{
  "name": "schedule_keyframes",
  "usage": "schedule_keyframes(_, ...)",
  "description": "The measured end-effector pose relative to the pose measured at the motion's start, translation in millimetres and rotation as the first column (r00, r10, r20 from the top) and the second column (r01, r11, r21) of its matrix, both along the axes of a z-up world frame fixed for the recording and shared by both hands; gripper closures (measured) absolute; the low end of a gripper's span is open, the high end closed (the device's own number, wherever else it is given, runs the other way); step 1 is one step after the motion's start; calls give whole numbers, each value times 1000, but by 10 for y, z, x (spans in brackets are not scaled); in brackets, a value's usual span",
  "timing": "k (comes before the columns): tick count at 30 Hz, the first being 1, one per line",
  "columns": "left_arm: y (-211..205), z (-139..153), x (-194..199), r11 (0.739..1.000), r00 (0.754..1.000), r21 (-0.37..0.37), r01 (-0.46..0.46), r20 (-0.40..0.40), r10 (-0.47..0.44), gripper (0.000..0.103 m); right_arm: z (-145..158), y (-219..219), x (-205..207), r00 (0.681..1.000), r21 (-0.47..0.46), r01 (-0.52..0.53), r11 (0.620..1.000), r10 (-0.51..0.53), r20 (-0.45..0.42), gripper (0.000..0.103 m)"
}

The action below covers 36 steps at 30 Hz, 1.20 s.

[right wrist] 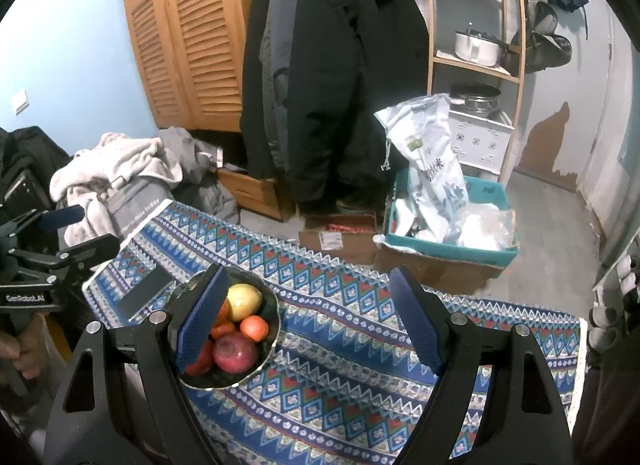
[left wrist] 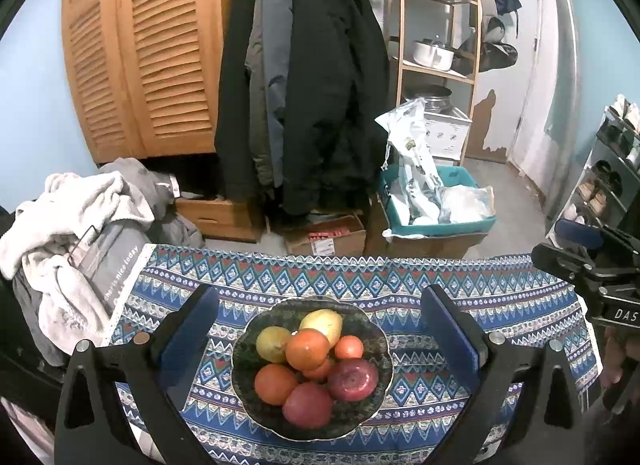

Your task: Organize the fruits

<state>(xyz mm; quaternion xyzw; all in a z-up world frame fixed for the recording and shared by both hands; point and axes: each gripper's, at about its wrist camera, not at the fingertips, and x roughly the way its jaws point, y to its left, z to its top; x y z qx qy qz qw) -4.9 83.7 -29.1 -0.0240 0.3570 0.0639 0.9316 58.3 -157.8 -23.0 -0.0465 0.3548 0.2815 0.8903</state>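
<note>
Sitting closest to the left gripper (left wrist: 316, 339) is the bowl (left wrist: 376, 385), right between its two blue pads, which are spread as wide as they go and touch nothing. Piled in the bowl are round fruits: a red apple (left wrist: 308, 405) at six o'clock, another red apple (left wrist: 354, 379) at four o'clock, an orange (left wrist: 275, 384) at eight o'clock, a bigger orange (left wrist: 307, 349) in the middle, a small orange (left wrist: 349, 347) at two o'clock, and two yellow pears (left wrist: 322, 323) at the far side, eleven to twelve o'clock. These fruits look firm and a bit heavy, with smooth skin that may slip (so I would grab one around its fat middle, not too hard, or it could bruise). The top orange looks easiest to take. The pile could roll if one is bumped. The right gripper (right wrist: 308, 325) is spread open too and holds nothing; from its view the bowl lies off at nine o'clock, partly behind its left pad. Under it all lies a blue patterned cloth (left wrist: 440, 285). Farther back hang dark coats (left wrist: 320, 85).
</note>
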Motion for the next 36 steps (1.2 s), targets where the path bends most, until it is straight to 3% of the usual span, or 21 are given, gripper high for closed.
schedule_keyframes(36,-18,-66,40,1000,998,-12,-25,-52,24,1,0,-38,23,1000,-5,-2,1000,2,-1,21)
